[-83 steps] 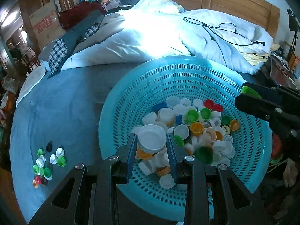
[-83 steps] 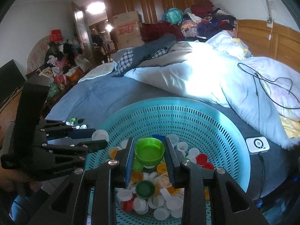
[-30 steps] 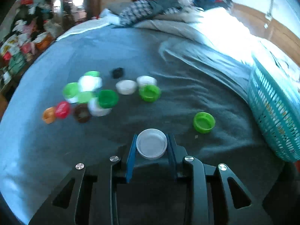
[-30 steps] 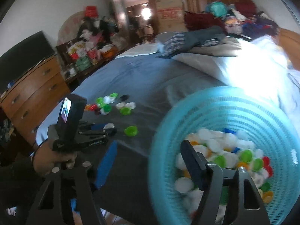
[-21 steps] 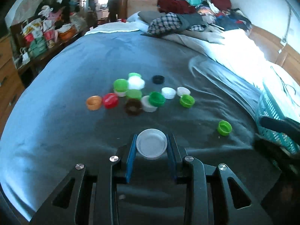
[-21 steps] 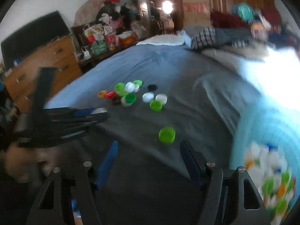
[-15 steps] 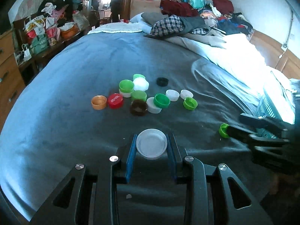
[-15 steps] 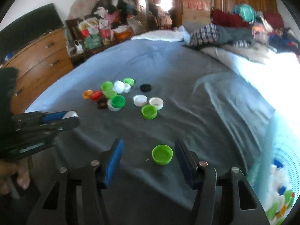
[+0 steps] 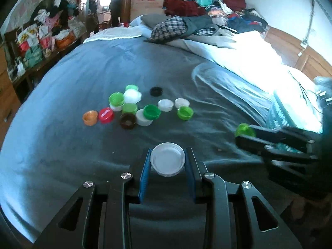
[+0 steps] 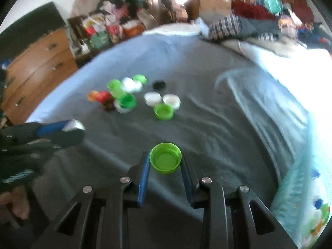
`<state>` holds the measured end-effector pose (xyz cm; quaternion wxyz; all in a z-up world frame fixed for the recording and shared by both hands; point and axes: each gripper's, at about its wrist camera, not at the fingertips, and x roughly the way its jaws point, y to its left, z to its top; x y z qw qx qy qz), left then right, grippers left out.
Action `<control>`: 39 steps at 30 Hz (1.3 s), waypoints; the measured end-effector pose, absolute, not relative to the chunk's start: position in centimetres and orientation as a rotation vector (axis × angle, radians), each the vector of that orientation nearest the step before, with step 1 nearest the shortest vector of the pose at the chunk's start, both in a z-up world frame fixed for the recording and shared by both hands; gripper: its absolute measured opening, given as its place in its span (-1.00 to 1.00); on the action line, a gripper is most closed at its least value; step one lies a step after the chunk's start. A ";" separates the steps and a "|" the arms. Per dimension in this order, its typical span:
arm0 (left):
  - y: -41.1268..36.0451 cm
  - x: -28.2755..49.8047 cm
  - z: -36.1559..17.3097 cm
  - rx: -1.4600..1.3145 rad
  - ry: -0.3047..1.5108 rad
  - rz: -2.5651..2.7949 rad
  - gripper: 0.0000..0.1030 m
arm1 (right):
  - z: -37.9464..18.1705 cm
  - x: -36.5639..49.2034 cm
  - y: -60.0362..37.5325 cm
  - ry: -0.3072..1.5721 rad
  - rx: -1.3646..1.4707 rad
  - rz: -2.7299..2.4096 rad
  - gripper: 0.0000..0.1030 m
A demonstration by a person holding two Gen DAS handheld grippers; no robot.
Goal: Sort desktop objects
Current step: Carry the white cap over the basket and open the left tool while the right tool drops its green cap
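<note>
My left gripper [image 9: 167,164] is shut on a white cap [image 9: 167,161], held open side up above the grey blanket [image 9: 62,155]. My right gripper [image 10: 165,164] is closing on a light green cap [image 10: 165,160] that rests on the blanket, and its blue pads touch both sides of the cap. The left wrist view shows the right gripper [image 9: 247,138] at the right with the green cap [image 9: 244,130] at its tip. In the right wrist view the left gripper [image 10: 69,130] comes in from the left. A cluster of sorted caps [image 9: 132,108] lies farther back.
A teal perforated basket [image 10: 298,188] full of mixed caps sits at the right edge. A white duvet [image 9: 259,62] and piled clothes [image 9: 186,27] lie at the back. A wooden dresser [image 10: 35,66] stands to the left of the bed.
The right gripper swung away from the basket, dropped over the lone green cap, and its jaws closed from wide apart onto the cap. The left gripper drew back and up, still holding the white cap.
</note>
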<state>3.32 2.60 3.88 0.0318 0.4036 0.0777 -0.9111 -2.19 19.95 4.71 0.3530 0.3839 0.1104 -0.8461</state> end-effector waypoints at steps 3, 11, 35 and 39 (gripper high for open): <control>4.5 3.2 5.2 1.244 0.196 -2.839 -0.48 | 8.0 0.0 21.3 0.277 0.906 -2.203 -0.37; 10.0 2.7 9.1 1.213 0.040 -2.930 -0.48 | 13.7 2.2 27.9 0.218 0.813 -2.316 -0.37; 27.2 -2.1 14.9 1.263 -0.294 -3.187 -0.48 | 17.7 3.6 45.1 0.008 0.800 -2.626 -0.37; 29.6 -2.6 14.9 1.293 -0.337 -3.200 -0.48 | 17.7 3.6 45.7 0.003 0.801 -2.638 -0.37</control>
